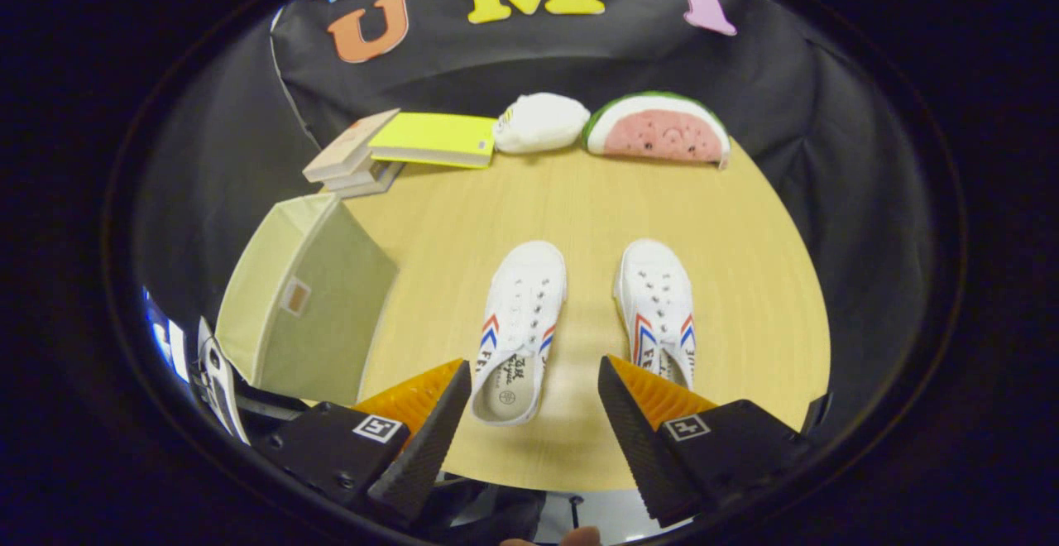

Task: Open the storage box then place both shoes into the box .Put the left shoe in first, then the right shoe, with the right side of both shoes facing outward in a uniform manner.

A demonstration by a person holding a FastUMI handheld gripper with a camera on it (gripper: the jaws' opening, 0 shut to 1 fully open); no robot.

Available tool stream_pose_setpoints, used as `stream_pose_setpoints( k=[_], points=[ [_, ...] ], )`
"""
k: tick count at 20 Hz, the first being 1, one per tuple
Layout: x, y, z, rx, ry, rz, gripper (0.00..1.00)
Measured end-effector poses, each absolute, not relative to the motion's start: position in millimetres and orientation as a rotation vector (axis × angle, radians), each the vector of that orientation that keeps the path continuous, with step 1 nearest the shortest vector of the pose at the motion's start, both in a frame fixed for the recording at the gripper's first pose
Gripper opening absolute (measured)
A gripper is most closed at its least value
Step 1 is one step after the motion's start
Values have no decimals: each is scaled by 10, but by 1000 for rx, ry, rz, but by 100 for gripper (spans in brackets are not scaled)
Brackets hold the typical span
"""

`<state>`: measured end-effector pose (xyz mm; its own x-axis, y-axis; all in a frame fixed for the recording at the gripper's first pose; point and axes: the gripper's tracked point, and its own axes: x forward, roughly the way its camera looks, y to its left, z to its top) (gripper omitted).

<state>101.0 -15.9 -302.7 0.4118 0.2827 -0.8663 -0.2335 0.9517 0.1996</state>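
Your pale green fabric storage box (306,302) sits closed at the left edge of the round light-wood surface (745,281), its lid on and a small tag on the near side. To its right, two white canvas slip-on shoes with red and blue stripes lie side by side but apart, toes pointing away from you: the left shoe (519,327) is just ahead of the gap between your fingers, its heel opening nearest you, and the right shoe (658,306) lies just beyond your right finger, which hides its heel. Your tongs (534,385) are spread wide and hold nothing, hovering above the near edge of the surface. Farther back, a yellow book (434,139) rests on a small stack of tan books (352,161) behind the box. Next to them sit a white soft pouch (539,122) and a watermelon-slice plush (658,128), both against the black cloth wall.
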Motion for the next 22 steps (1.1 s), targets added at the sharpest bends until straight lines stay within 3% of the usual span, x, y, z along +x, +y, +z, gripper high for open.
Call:
stream_pose_setpoints(
  k=[10, 12, 18, 19, 21, 22],
  points=[
    [1404, -14, -3688, 70, 1416, 341, 91],
    [1420, 19, -3754, 73, 1453, 356, 81],
    [1447, 122, -3745, 33, 1490, 408, 37],
    [1433, 120, -3792, 39, 1494, 399, 21],
    [1407, 132, -3743, 87, 1486, 409, 7],
    [1382, 145, -3712, 119, 1481, 413, 6]
  ],
)
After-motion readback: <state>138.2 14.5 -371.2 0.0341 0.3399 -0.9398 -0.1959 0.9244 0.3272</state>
